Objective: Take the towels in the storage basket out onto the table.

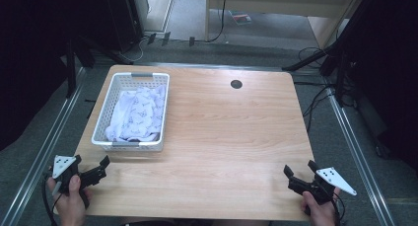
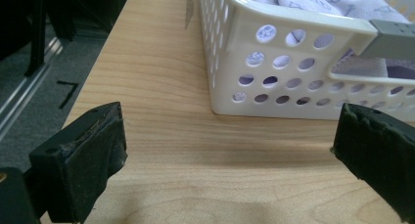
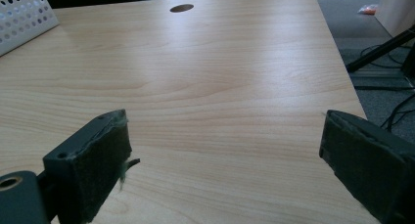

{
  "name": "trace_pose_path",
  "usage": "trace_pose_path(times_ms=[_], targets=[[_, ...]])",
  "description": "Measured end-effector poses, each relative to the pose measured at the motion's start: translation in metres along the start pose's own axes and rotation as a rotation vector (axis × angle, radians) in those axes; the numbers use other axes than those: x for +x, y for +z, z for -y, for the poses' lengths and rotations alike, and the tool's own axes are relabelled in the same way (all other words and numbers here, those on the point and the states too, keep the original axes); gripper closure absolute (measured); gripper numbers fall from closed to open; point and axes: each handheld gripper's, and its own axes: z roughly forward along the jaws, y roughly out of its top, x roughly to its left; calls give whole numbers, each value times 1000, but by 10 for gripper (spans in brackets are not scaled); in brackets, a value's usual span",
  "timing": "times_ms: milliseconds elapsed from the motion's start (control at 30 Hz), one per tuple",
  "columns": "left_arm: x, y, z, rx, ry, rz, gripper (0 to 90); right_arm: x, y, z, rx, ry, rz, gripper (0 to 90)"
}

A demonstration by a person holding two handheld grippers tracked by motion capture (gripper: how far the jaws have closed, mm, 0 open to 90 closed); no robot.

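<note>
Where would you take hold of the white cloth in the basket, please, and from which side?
Pinch the raised folds of the cloth from straight above: the basket walls enclose its sides. The open left gripper sits nearest.

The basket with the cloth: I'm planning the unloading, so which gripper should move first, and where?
Probably the left gripper: it is open and nearest the white basket, so lifting it over the near rim toward the crumpled cloth seems best. The right gripper is across the table.
</note>
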Motion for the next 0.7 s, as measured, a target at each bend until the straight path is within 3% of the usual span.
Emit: trace_pose_path(times_ms=[100,267,300,433,500,700], targets=[[4,0,-1,-27,-13,30,0,0,0,0,0,0,0,50],[7,-3,-5,-13,-41,37,0,0,0,0,-2,1,1,50],[7,-6,-8,-6,-43,57,0,0,0,0,-4,-1,1,50],[1,-19,-24,-12,-31,49,0,0,0,0,-4,1,1,50],[-4,-24,-31,-9,-26,66,0,0,0,0,-3,2,1,50],[-19,-23,-55,71,-5,102,0,0,0,0,-3,3,2,50]])
